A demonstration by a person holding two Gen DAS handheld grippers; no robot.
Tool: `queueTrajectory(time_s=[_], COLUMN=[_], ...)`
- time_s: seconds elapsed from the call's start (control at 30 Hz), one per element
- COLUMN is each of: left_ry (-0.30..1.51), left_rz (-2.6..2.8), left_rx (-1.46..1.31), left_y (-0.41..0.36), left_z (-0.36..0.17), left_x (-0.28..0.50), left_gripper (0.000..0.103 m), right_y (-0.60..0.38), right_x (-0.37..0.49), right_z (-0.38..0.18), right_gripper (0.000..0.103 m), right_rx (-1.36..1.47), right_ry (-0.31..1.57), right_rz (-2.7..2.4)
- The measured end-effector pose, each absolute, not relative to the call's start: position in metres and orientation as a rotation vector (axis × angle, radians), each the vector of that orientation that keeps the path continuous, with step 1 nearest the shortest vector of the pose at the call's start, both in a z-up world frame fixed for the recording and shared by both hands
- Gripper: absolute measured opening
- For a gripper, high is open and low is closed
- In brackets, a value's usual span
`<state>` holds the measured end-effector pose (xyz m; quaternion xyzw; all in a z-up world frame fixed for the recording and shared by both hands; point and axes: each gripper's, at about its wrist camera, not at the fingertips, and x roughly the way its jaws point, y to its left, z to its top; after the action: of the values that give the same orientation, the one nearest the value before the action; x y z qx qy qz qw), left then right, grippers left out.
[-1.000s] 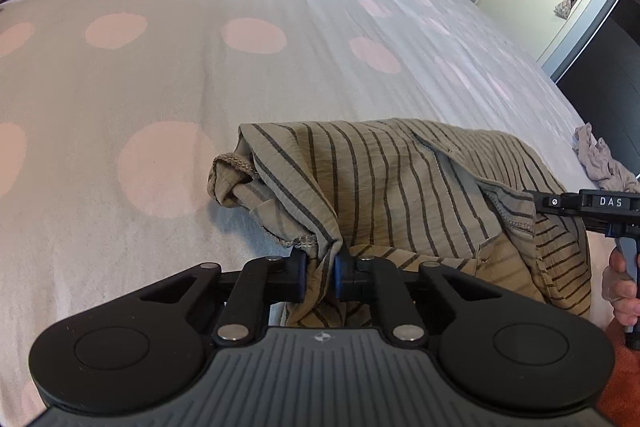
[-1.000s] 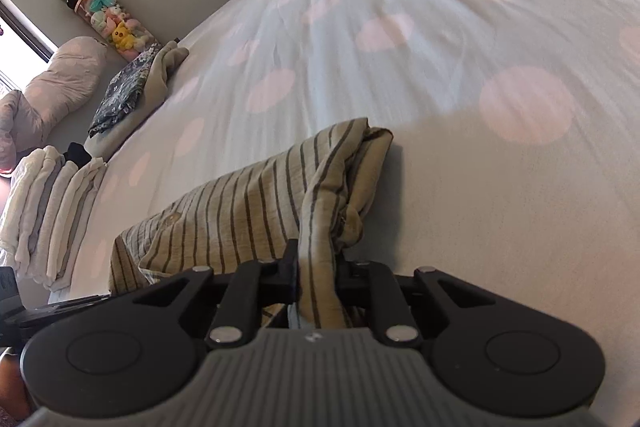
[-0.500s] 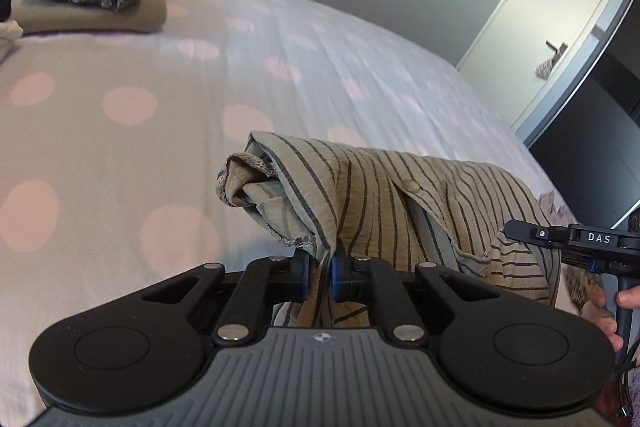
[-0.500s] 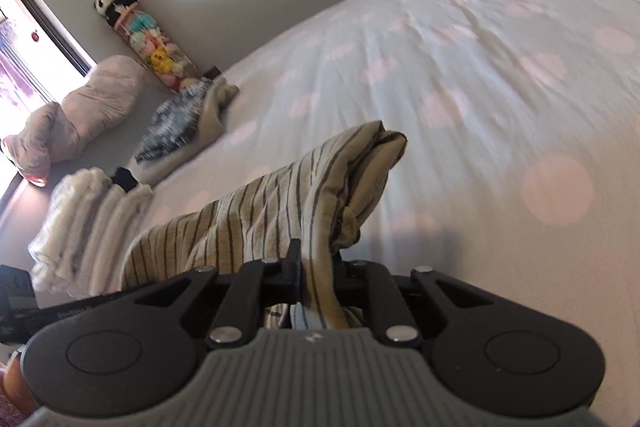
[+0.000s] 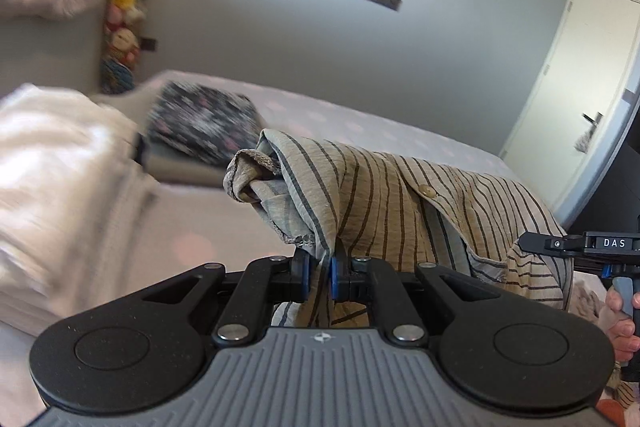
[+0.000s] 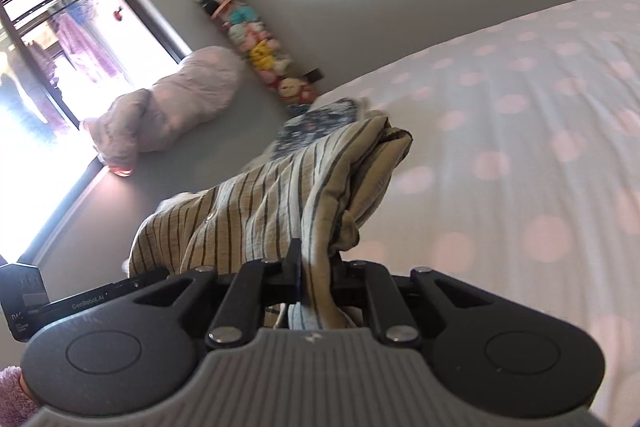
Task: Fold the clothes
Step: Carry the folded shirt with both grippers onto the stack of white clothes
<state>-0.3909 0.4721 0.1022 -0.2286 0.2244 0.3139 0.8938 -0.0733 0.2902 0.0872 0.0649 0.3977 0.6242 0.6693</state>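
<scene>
A beige shirt with dark stripes [image 5: 384, 199] hangs folded between my two grippers, lifted off the bed. My left gripper [image 5: 320, 273] is shut on one end of it. My right gripper [image 6: 316, 275] is shut on the other end, where the striped shirt [image 6: 280, 203] bunches over the fingers. The right gripper also shows at the right edge of the left wrist view [image 5: 580, 247], and the left one at the lower left of the right wrist view [image 6: 80, 303].
The bed [image 6: 520, 147] has a pale cover with pink dots. A dark floral folded garment [image 5: 200, 123] lies on a beige one at the bed's far side. A stack of white folded cloth [image 5: 48, 187] is close on the left. A door [image 5: 580, 99] is at right.
Both grippers have risen and moved left with the shirt, lifting it off the bed. The white stack and the floral pile have come much closer in the left wrist view.
</scene>
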Motion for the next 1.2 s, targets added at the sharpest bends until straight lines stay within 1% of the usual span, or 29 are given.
queueTrajectory(time_s=[0.2, 0.33, 0.47, 0.57, 0.7, 0.83, 1.0, 1.2], left_ry=[0.483, 0.5, 0.531, 0.562, 0.617, 0.67, 0.721, 0.735], left_rz=[0.792, 0.888, 0.966, 1.009, 1.04, 1.044, 1.035, 1.011], left_rx=[-0.435, -0.396, -0.358, -0.334, -0.33, -0.34, -0.356, -0.41], left_y=[0.536, 0.576, 0.616, 0.648, 0.689, 0.719, 0.755, 0.786], left_z=[0.153, 0.18, 0.198, 0.201, 0.186, 0.154, 0.111, 0.075], left_x=[-0.464, -0.504, -0.533, -0.548, -0.56, -0.559, -0.549, -0.556], left_gripper=[0.007, 0.007, 0.007, 0.007, 0.007, 0.007, 0.007, 0.008], right_y=[0.387, 0.452, 0.517, 0.561, 0.609, 0.648, 0.671, 0.687], right_x=[-0.154, -0.205, -0.241, -0.262, -0.279, -0.285, -0.279, -0.273], right_z=[0.128, 0.143, 0.139, 0.132, 0.113, 0.09, 0.058, 0.021], right_gripper=[0.012, 0.012, 0.012, 0.012, 0.012, 0.012, 0.012, 0.012], right_rx=[0.118, 0.093, 0.108, 0.096, 0.071, 0.015, -0.037, -0.031], right_ry=[0.902, 0.907, 0.969, 0.997, 1.04, 1.041, 1.03, 1.057], right_rz=[1.545, 1.599, 1.641, 1.665, 1.673, 1.654, 1.62, 1.61])
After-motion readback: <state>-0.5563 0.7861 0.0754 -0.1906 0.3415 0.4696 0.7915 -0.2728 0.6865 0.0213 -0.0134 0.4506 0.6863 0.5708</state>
